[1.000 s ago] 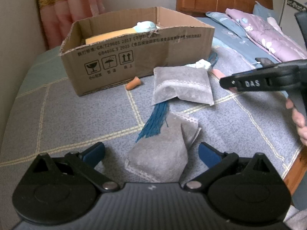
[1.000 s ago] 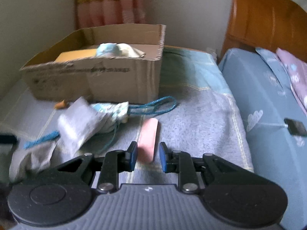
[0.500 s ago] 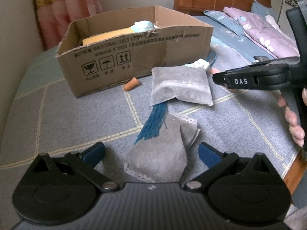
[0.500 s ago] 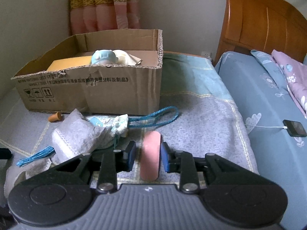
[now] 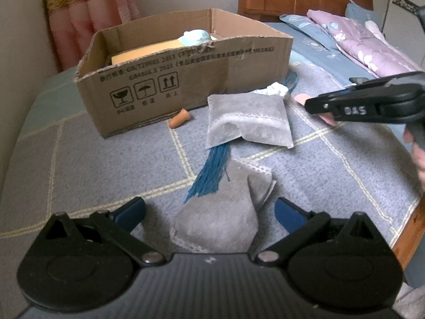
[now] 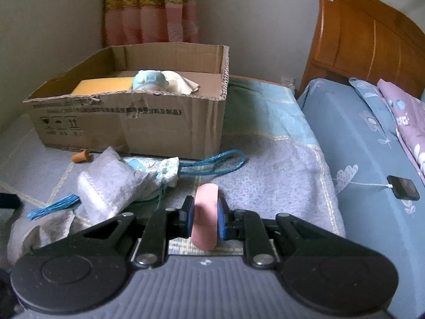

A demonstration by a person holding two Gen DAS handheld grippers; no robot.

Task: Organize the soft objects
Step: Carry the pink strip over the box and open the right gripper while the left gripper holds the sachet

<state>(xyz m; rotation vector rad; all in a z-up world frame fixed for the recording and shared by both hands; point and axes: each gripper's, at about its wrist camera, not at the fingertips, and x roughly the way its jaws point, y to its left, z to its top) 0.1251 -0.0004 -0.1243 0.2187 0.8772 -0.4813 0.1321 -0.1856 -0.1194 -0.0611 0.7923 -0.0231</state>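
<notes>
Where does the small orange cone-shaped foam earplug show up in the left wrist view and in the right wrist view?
Left wrist view: the small orange cone-shaped foam earplug lies centre-left on the grey bedspread, just below the box's front wall.
Right wrist view: the earplug lies at far left, by the box's bottom edge, left of the grey fabric sachet.
Shared landmark: the open brown cardboard box.

The blue tassel's (image 5: 209,171) top end is hidden under the upper grey pouch (image 5: 248,119). Printed text on the cardboard box (image 6: 127,122) is blurred (unreadable), and a hand (image 5: 418,156) is cut off by the right edge.
</notes>
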